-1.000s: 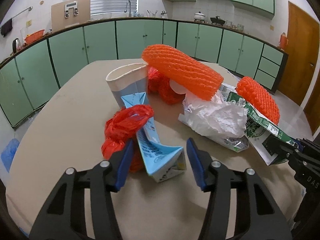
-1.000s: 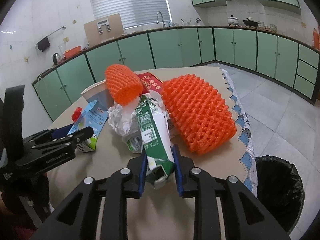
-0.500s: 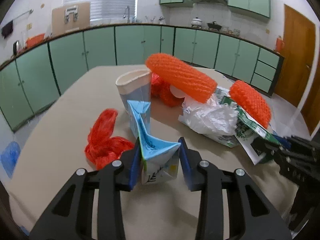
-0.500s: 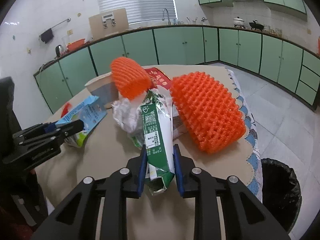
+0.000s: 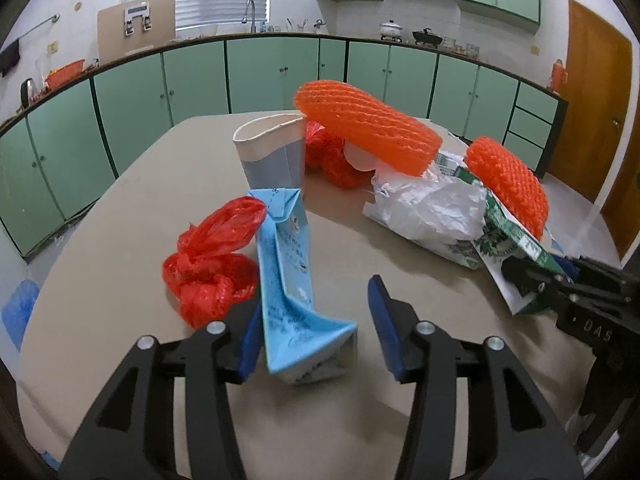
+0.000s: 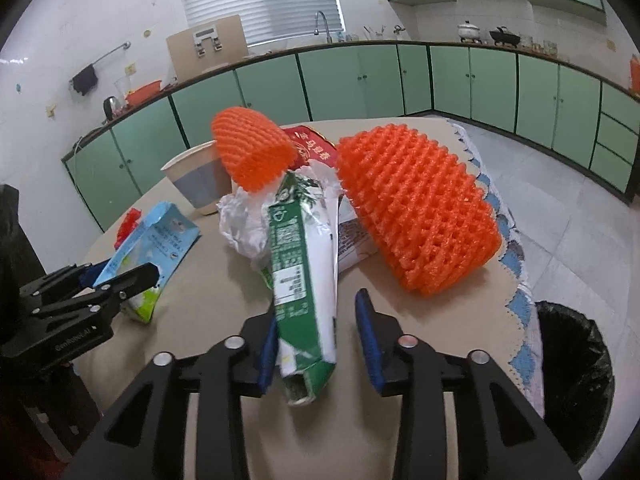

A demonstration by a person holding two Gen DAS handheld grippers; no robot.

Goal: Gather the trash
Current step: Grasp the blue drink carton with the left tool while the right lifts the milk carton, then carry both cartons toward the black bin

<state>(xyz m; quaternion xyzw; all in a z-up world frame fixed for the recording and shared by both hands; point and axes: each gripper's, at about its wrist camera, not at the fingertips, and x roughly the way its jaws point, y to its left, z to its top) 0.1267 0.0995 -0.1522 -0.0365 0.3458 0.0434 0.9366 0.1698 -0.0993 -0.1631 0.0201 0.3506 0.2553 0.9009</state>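
A flattened blue milk carton [image 5: 288,280] lies on the table between the jaws of my left gripper [image 5: 316,324]. Those jaws are opening: the left pad still touches the carton and the right pad stands clear. A crushed green-and-white carton [image 6: 300,272] lies between the jaws of my right gripper [image 6: 318,336], which are opening too, with a gap at the right pad. A crumpled red plastic bag [image 5: 212,264] sits just left of the blue carton. Two orange foam nets [image 6: 416,208] [image 6: 252,152] rest on the pile behind.
A paper cup [image 5: 272,152] stands behind the blue carton, beside a crumpled white bag [image 5: 428,208]. A black-lined trash bin [image 6: 572,380] stands on the floor off the table's right edge [image 6: 516,280]. Green cabinets ring the room.
Half a second ago both grippers were shut on their cartons. Both pairs of jaws have since spread, and each carton now leans on one pad only. Neither hand has moved much.
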